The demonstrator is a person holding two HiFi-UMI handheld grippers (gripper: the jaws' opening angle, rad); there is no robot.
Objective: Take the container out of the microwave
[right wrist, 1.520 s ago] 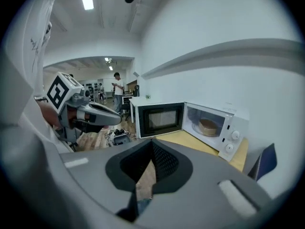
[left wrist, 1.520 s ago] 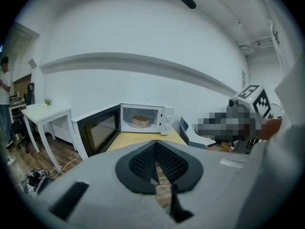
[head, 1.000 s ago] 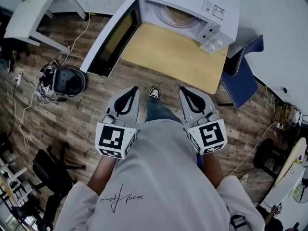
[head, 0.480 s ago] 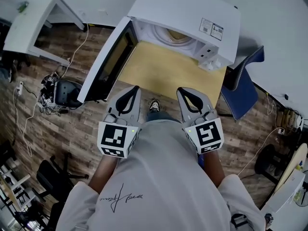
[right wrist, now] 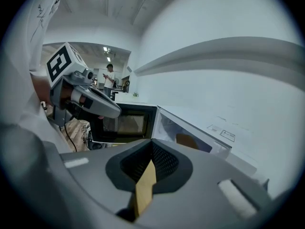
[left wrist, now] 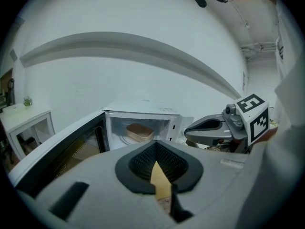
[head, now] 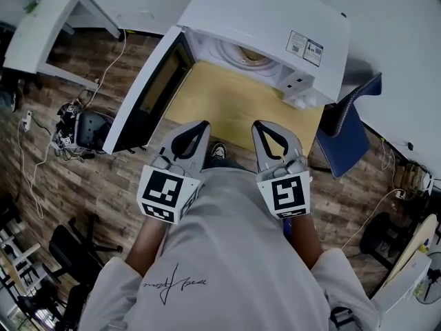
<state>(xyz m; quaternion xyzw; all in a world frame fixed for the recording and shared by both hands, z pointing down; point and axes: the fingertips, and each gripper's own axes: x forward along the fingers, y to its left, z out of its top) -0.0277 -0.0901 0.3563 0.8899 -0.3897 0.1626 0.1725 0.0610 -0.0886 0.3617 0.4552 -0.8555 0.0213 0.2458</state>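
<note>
A white microwave (head: 265, 19) stands on a light wooden table (head: 234, 105), its door (head: 148, 92) swung open to the left. Inside, on the turntable, sits a tan container (head: 253, 55), also visible in the left gripper view (left wrist: 139, 132) and partly in the right gripper view (right wrist: 187, 140). My left gripper (head: 198, 127) and right gripper (head: 262, 125) hover side by side over the table's near edge, both pointing at the oven and well short of it. The jaws of the left gripper (left wrist: 155, 144) and of the right gripper (right wrist: 152, 141) are shut, with nothing held.
A blue chair (head: 351, 126) stands right of the table. A white desk (head: 48, 33) is at the far left, with a black bin (head: 89, 126) and cables on the wooden floor below it. A person (right wrist: 110, 75) stands far off in the background.
Both grippers have moved forward together towards the microwave, from over the floor to the table's near edge. The microwave and its container have not moved.
</note>
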